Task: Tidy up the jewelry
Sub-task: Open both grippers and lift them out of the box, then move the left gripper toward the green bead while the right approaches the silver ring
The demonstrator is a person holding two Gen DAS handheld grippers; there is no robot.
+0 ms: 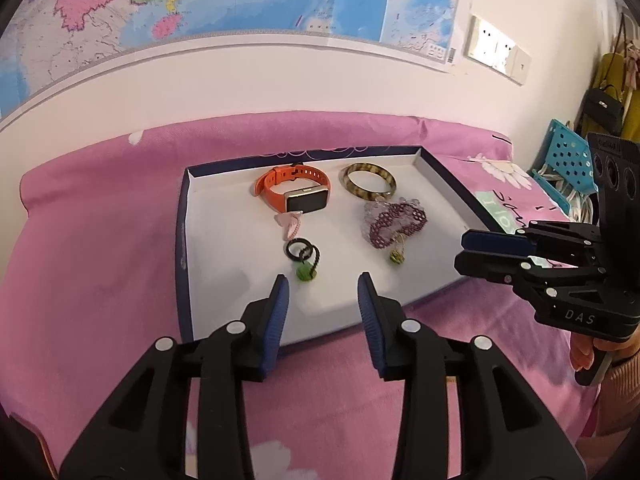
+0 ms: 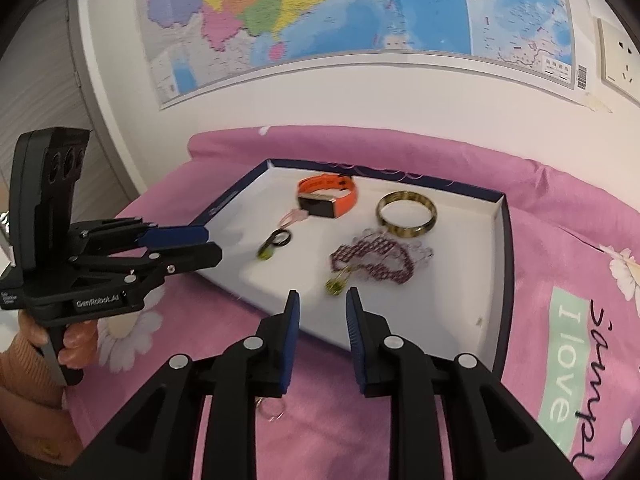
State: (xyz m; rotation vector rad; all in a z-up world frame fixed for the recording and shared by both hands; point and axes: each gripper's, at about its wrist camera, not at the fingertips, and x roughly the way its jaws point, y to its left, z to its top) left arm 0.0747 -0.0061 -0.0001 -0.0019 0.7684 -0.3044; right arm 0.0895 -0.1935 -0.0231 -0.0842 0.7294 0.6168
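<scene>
A shallow white box with a navy rim (image 1: 188,216) (image 2: 505,248) lies on the pink bedspread. In it are an orange smartwatch (image 1: 294,190) (image 2: 328,196), a brown patterned bangle (image 1: 368,180) (image 2: 406,214), a purple beaded bracelet (image 1: 394,222) (image 2: 372,260), a black ring with a green bead (image 1: 302,256) (image 2: 276,242) and a small pink charm (image 1: 292,226) (image 2: 294,216). My left gripper (image 1: 323,286) (image 2: 204,246) is open and empty at the box's near edge. My right gripper (image 2: 322,304) (image 1: 464,250) is open and empty by the right corner. A small clear ring (image 2: 272,406) lies on the bedspread under the right gripper.
The pink bedspread (image 1: 100,260) (image 2: 560,240) surrounds the box. A white wall with a map (image 1: 240,0) (image 2: 320,8) rises behind. A blue perforated basket (image 1: 568,160) and hanging bags (image 1: 608,100) stand at the far right.
</scene>
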